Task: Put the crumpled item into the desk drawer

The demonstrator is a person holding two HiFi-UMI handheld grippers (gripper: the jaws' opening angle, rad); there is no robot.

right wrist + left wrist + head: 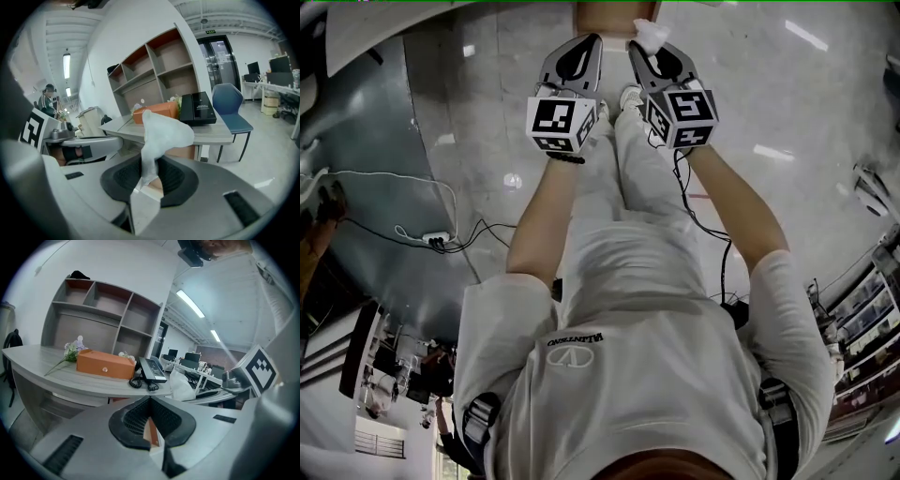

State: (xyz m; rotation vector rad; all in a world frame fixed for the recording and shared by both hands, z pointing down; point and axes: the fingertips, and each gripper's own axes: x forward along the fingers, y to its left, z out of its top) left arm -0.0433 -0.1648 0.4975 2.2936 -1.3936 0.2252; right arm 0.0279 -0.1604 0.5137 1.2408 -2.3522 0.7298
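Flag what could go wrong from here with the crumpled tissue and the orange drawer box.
1. The right gripper pinches the crumpled tissue only by its thin lower tail. Most of it billows beyond the jaws, so it may slip or tear.
2. The orange drawer box looks closed, and the left gripper has its jaws together. Pulling the small knob might slide the box instead.
3. The phone and its coiled cord sit beside the box and could snag.
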